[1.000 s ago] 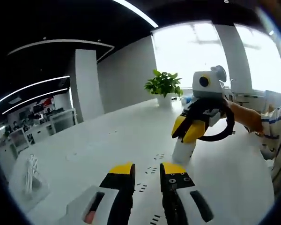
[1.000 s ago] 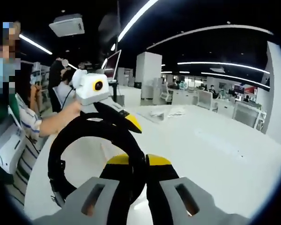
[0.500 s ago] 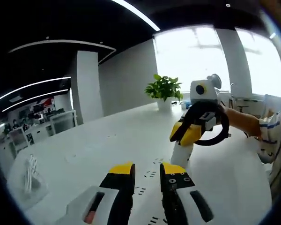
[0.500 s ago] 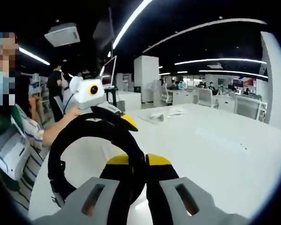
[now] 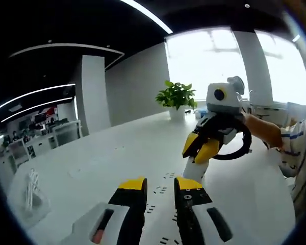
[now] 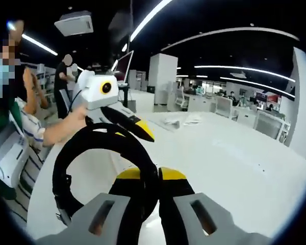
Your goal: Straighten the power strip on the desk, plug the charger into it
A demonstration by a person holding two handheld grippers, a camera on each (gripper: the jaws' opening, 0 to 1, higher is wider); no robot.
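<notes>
L gripper (image 5: pixel 160 185): 2 black jaws w/ yellow tips, narrow gap between them, nothing gripped. R gripper (image 5: pixel 203 145): same build, seen across the desk (image 5: pixel 107 153) in the left gripper view, jaws clenched on a black cable (image 6: pixel 61 168), which is thick, smooth, rubbery and curled in 1 round loop. A person's hand (image 5: pixel 260 130) holds it. Just under its tips is a white block (image 5: pixel 194 166), smooth plastic; can't tell if it is the charger or a strip end. Power strip (image 5: pixel 158 190): white on the glossy white desk, outline hard to make out, shown mainly by rows of small dark slots. It lies flat ahead of the L jaws, long axis running away from them toward the white block. Also 1 leafy green plant (image 5: pixel 177 93) in a white pot at the far edge, and 1 clear bag (image 5: pixel 31 190) of white cord.
</notes>
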